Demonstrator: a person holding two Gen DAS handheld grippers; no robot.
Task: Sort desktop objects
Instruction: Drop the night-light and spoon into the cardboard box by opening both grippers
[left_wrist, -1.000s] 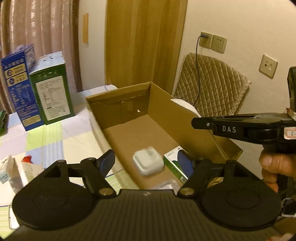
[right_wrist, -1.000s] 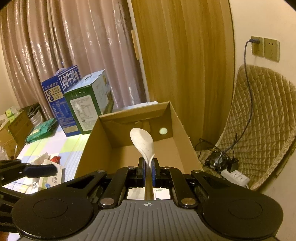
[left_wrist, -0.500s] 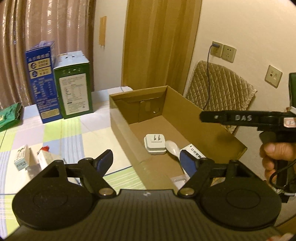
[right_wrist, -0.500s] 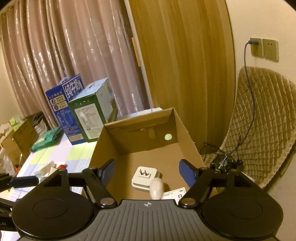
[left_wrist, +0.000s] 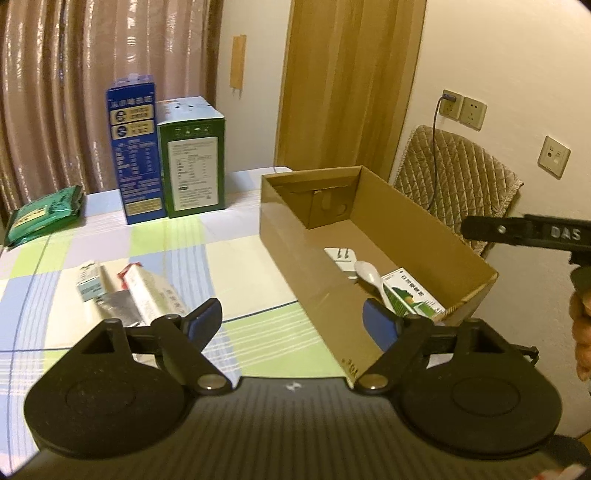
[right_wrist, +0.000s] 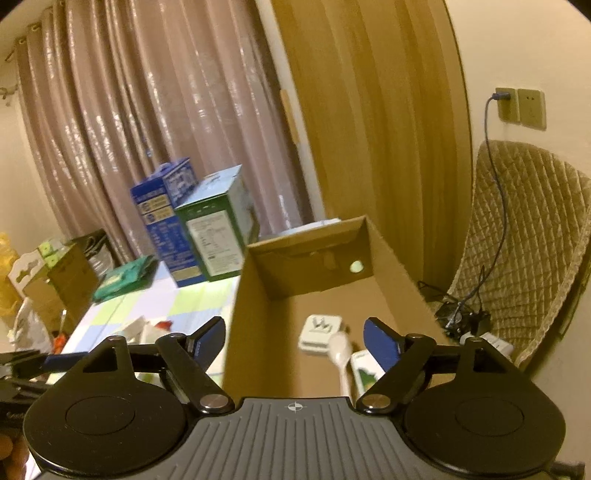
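An open cardboard box (left_wrist: 280, 236) (right_wrist: 391, 254) stands on the right of the table. Inside it lie a white plug adapter (left_wrist: 341, 256) (right_wrist: 319, 332), a white spoon (left_wrist: 371, 277) (right_wrist: 341, 354) and a small green-and-white carton (left_wrist: 412, 295) (right_wrist: 364, 374). My left gripper (left_wrist: 293, 321) hangs over the table just left of the box, its jaws opening with nothing between them. My right gripper (right_wrist: 293, 336) is above the box's near end, its jaws also opening and empty. On the cloth lie small cartons (left_wrist: 151, 291) and a foil pack (left_wrist: 116, 302).
A blue carton (left_wrist: 135, 155) and a green carton (left_wrist: 194, 158) stand at the back of the table. A green packet (left_wrist: 44, 214) lies at the far left. A quilted chair (right_wrist: 532, 240) stands right of the box. More boxes (right_wrist: 62, 277) sit beyond the left edge.
The right gripper let go of the white spoon, which now lies in the box, and opened wide. The white adapter came to rest in the box. Both grippers pulled back from it.
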